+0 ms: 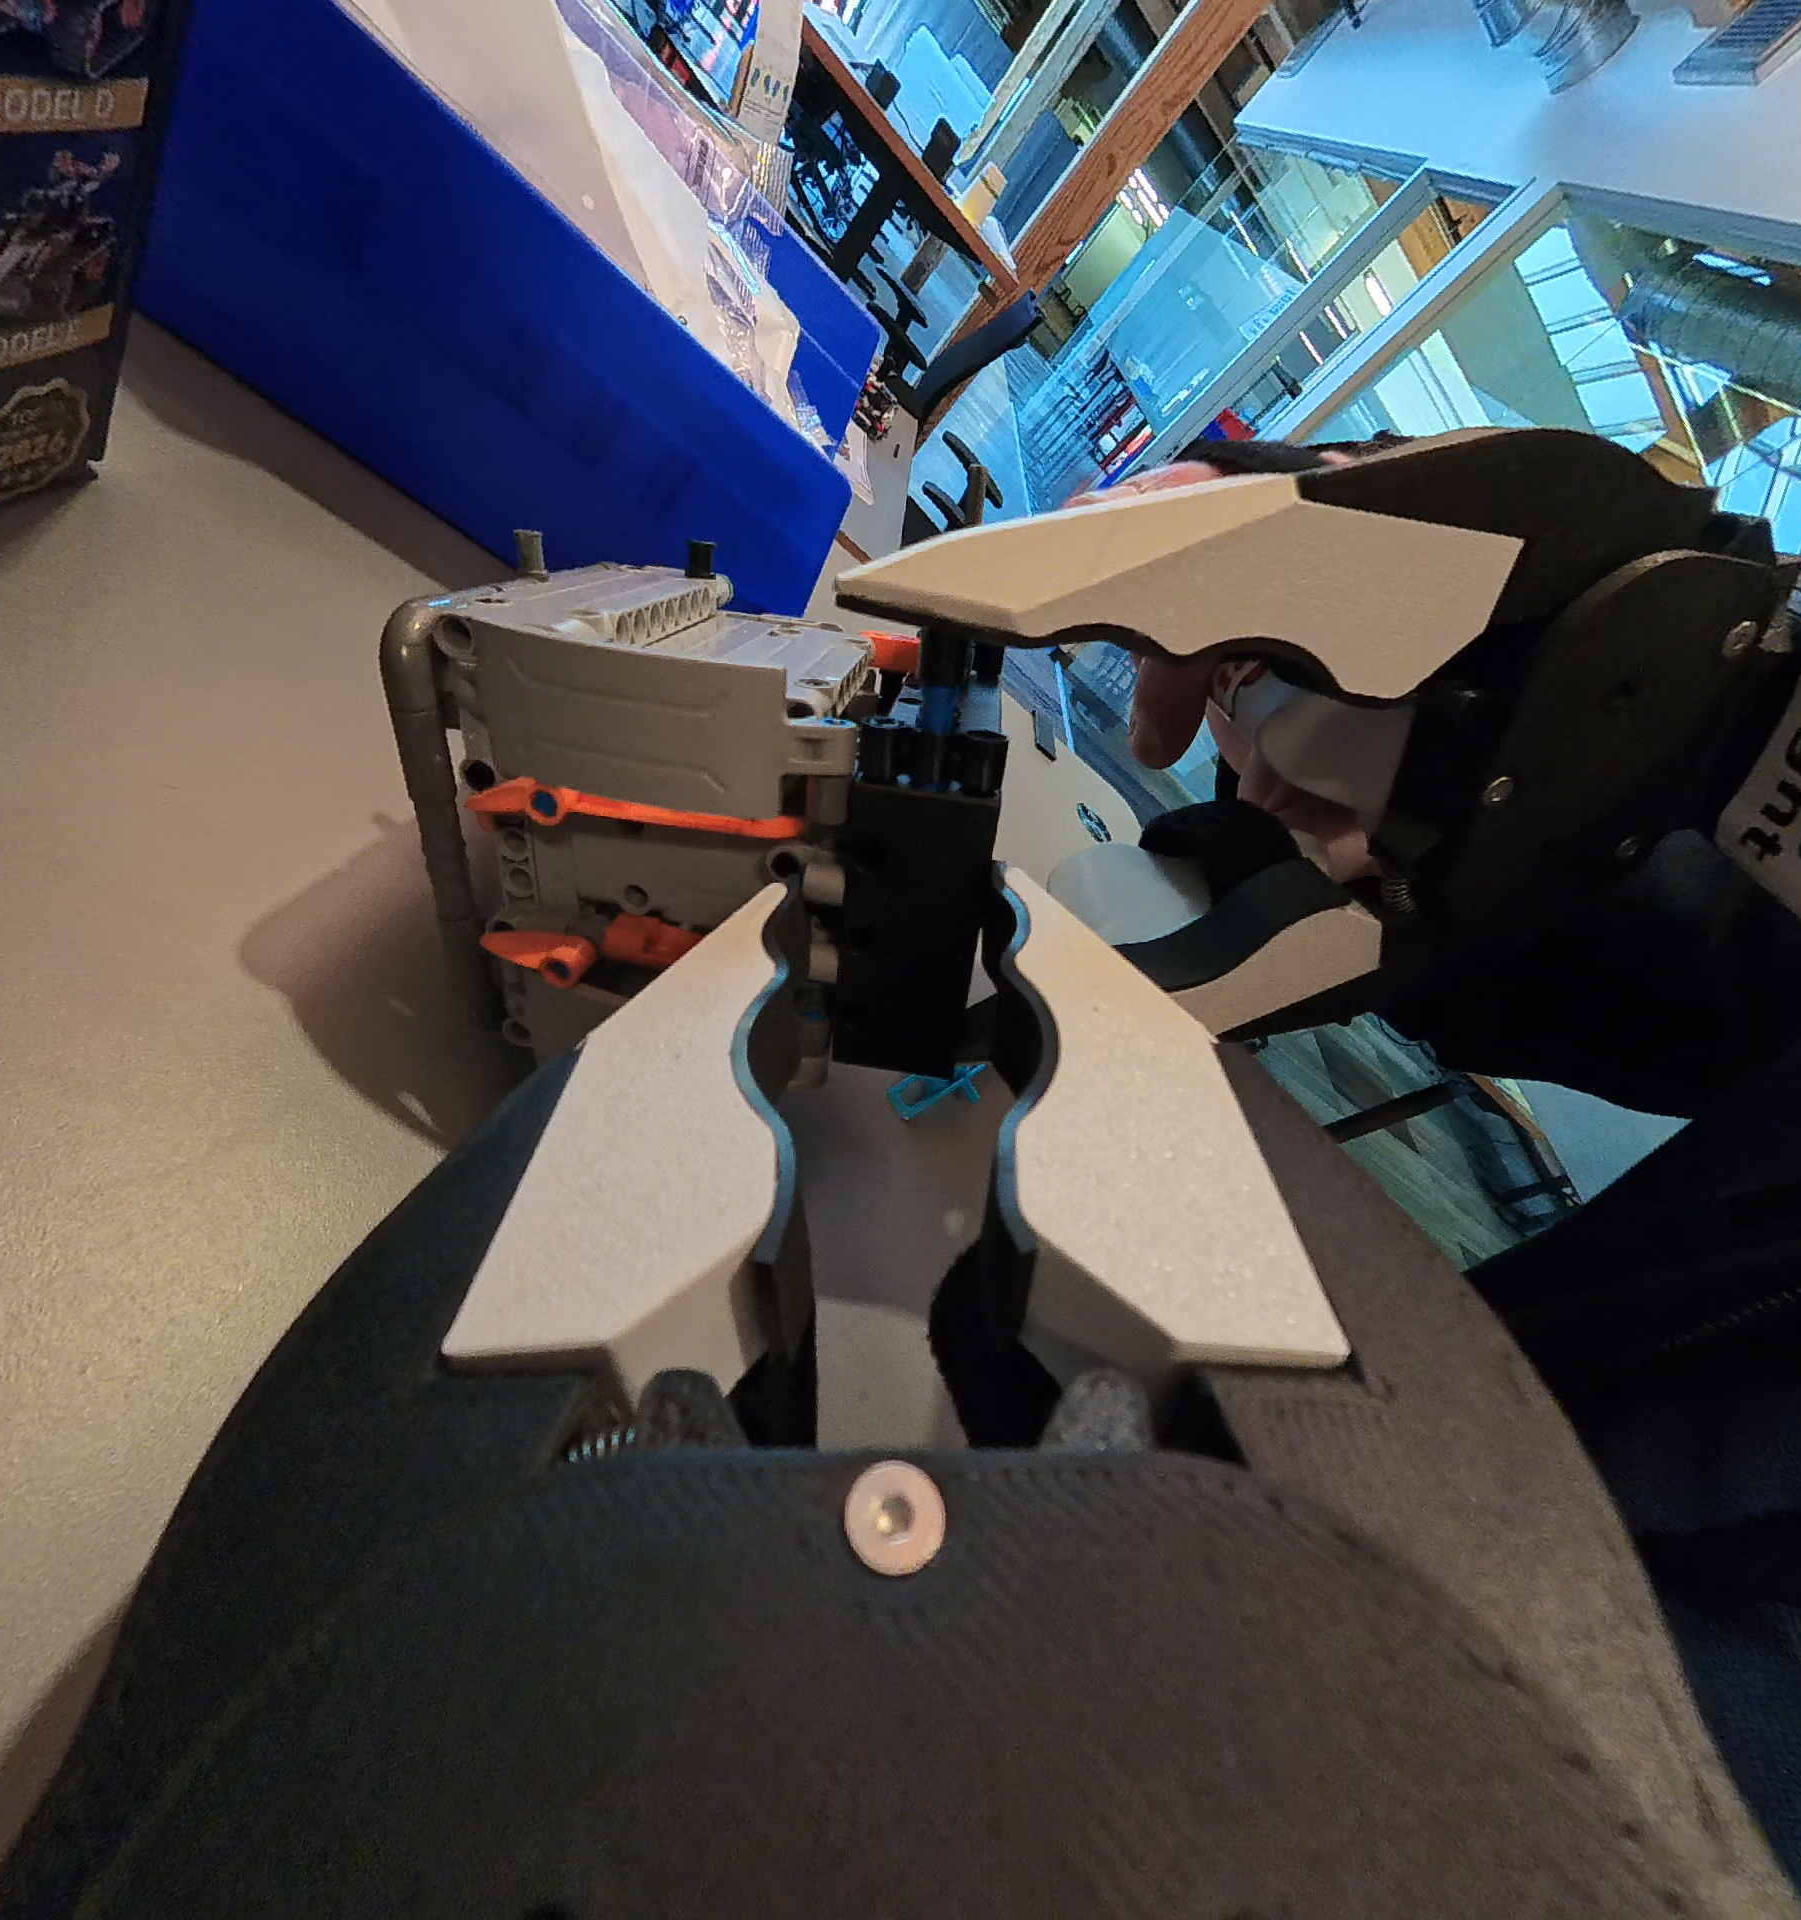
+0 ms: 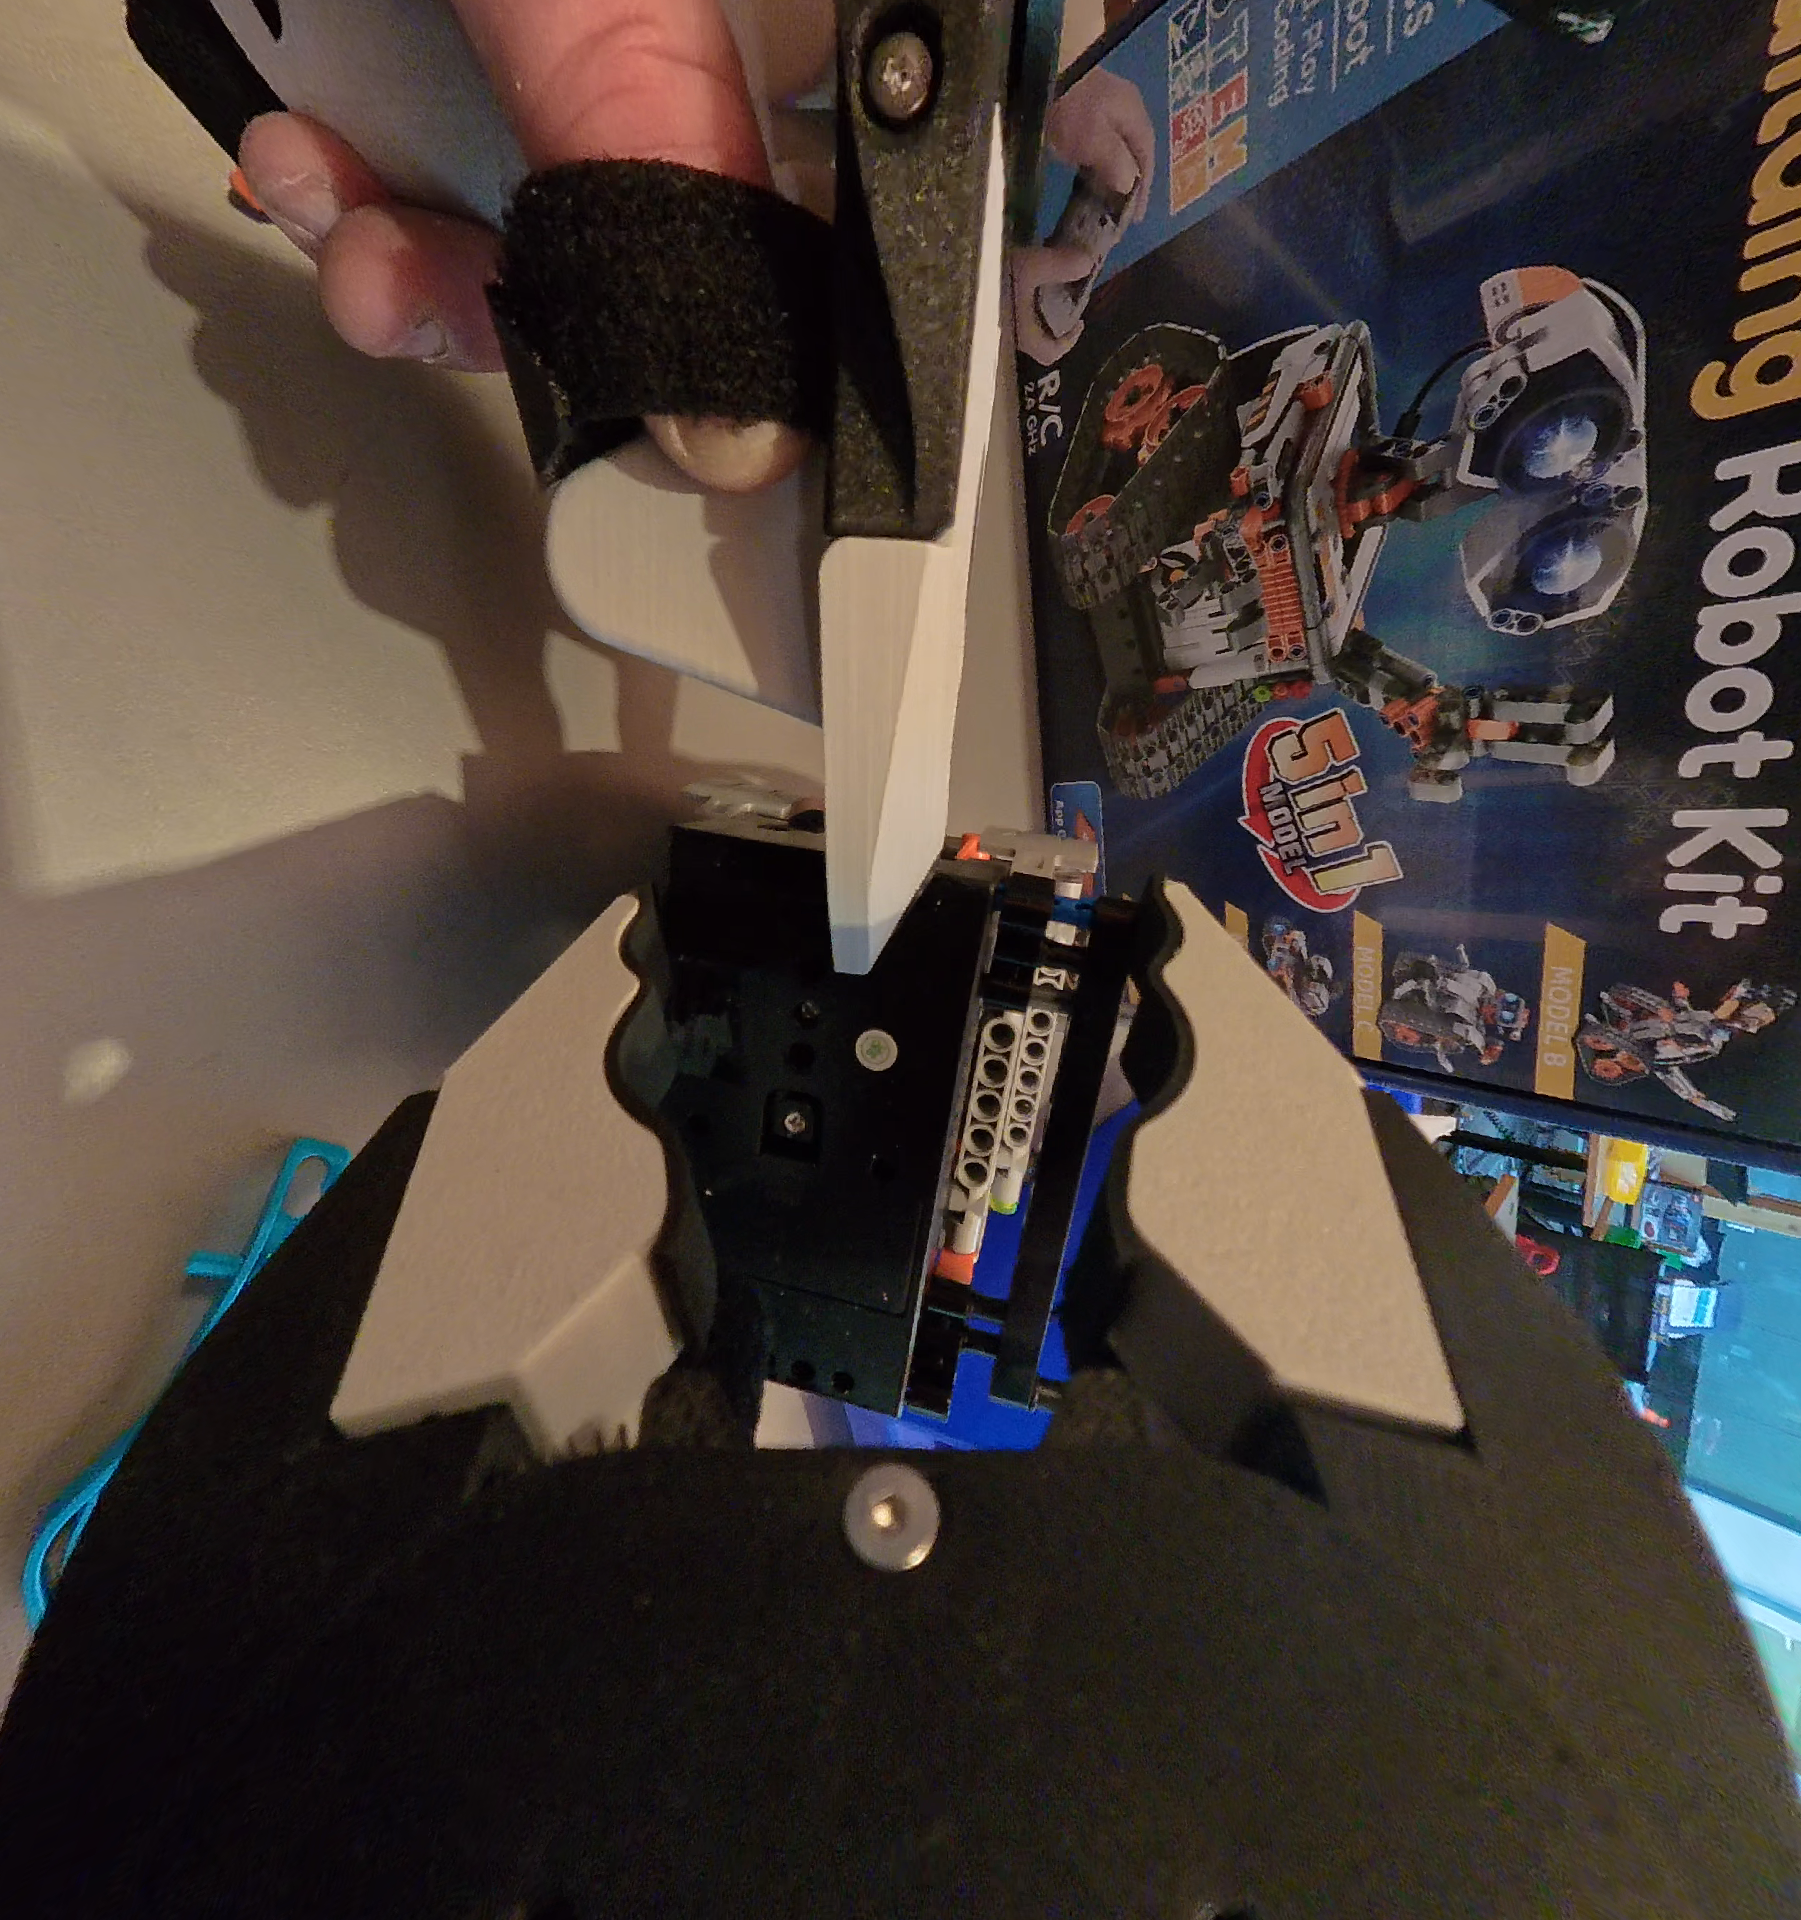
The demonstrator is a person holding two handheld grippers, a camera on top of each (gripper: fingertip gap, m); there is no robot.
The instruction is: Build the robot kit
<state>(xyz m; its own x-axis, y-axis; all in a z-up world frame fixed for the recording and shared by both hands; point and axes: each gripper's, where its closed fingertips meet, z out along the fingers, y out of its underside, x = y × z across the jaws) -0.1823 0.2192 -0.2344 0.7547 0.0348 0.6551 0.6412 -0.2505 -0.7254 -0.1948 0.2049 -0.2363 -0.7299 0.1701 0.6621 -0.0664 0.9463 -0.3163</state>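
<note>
A brick-built assembly of grey panels and orange parts (image 1: pixel 626 727), with a black module (image 1: pixel 911 904) on one side, stands on the pale table (image 1: pixel 148 935). My left gripper (image 1: pixel 896 899) is shut on the assembly at the black module. One of its white fingers (image 2: pixel 896 727) lies on the black module (image 2: pixel 802 1091) in the right wrist view. My right gripper (image 2: pixel 896 896) is shut on the same assembly, with its jaws wide. One side presses the black module, the other a black beam (image 2: pixel 1067 1143). Its upper finger (image 1: pixel 1135 582) rests on a black pin on top.
A dark printed kit box (image 2: pixel 1447 623) stands just behind the assembly and also shows at far left (image 1: pixel 23 260). A blue bin (image 1: pixel 439 312) holds clear bags of parts (image 1: pixel 740 229). Small teal pieces (image 1: pixel 932 1091) lie on the table, and more of them by my right gripper (image 2: pixel 252 1247). Only a small space, under 4 cm, lies between the two pairs of fingers.
</note>
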